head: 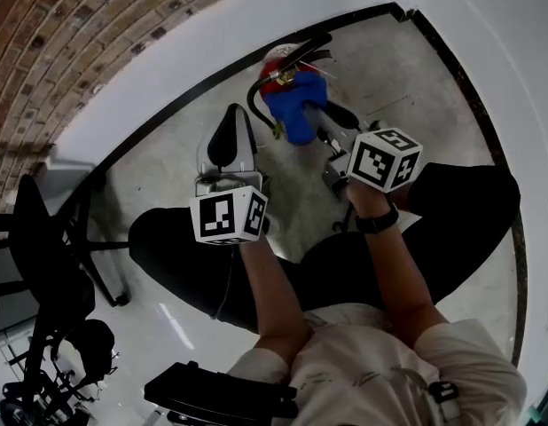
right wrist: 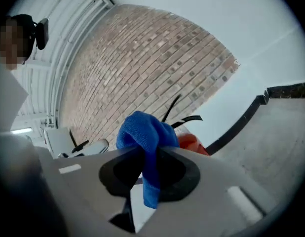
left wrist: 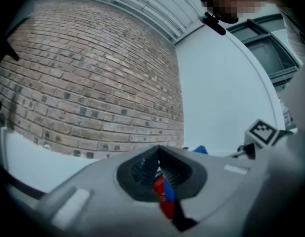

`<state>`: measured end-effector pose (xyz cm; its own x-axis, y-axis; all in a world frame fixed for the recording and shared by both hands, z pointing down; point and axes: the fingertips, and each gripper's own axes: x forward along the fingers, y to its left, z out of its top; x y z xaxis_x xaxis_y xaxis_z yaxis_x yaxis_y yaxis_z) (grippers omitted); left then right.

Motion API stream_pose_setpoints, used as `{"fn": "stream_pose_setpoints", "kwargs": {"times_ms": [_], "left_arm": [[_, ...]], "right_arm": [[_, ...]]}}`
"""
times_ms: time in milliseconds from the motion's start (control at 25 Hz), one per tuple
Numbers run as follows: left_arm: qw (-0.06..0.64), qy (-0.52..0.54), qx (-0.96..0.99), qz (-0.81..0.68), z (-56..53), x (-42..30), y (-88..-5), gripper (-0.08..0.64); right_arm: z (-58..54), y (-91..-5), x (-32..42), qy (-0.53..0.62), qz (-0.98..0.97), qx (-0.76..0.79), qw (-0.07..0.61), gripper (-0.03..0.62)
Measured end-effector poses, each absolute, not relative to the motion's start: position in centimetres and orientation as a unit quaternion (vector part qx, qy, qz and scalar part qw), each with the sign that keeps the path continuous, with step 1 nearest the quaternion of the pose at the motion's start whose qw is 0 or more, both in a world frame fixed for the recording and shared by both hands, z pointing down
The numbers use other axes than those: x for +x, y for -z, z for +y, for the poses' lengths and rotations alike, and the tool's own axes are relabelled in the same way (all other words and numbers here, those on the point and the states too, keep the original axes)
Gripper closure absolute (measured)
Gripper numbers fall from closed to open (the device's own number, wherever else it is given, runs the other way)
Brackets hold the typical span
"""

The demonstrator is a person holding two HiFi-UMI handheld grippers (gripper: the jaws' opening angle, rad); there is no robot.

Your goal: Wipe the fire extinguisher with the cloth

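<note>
The red fire extinguisher (head: 276, 67) stands on the grey floor by the white wall, with its black handle and hose on top. A blue cloth (head: 294, 106) lies against its near side, and my right gripper (head: 317, 118) is shut on that cloth. In the right gripper view the cloth (right wrist: 145, 137) bunches over the closed jaws of my right gripper (right wrist: 145, 151), with the extinguisher (right wrist: 194, 143) just behind. My left gripper (head: 230, 118) is shut and empty, left of the extinguisher and apart from it. In the left gripper view, red and blue show below the left gripper's (left wrist: 158, 151) meeting jaws.
A brick wall (head: 61, 43) meets a white wall with a black baseboard (head: 194, 87). A black office chair (head: 43, 264) stands at the left and another black seat (head: 221, 398) is at the bottom. The person's legs in black trousers (head: 451, 211) flank the floor below the grippers.
</note>
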<state>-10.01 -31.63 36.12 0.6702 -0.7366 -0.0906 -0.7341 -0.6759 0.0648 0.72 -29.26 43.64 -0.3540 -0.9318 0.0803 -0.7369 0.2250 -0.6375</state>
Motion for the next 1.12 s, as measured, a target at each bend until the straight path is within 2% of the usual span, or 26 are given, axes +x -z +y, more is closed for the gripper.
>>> {"fn": "stream_pose_setpoints", "kwargs": {"times_ms": [280,480,720,800,960,1120], "left_arm": [[0.007,0.04,0.916,-0.398,-30.5,-9.5,-35.2,0.558],[0.017,0.033,0.914,-0.403,-30.9,-9.6,-36.6,0.558],[0.014,0.016,0.922,-0.388,-30.4,-8.2,-37.7,0.558],[0.016,0.01,0.924,-0.383,-30.4,-7.8,-37.9,0.558],[0.017,-0.001,0.924,-0.382,-30.5,-7.6,-38.5,0.558],[0.011,-0.019,0.925,-0.38,-30.2,-7.4,-39.0,0.558]], "right_arm": [[-30.0,-47.8,2.3,0.321,0.717,-0.603,0.137,0.528],[-27.9,-61.5,3.5,0.411,0.643,-0.643,0.058,0.529],[-27.9,-76.8,3.4,0.519,0.563,-0.643,0.021,0.528],[-28.1,-80.2,3.2,0.534,0.551,-0.641,0.013,0.529],[-27.5,-86.2,2.1,0.541,0.56,-0.623,-0.075,0.528],[-27.2,-89.2,1.6,0.564,0.557,-0.606,-0.077,0.526]]}}
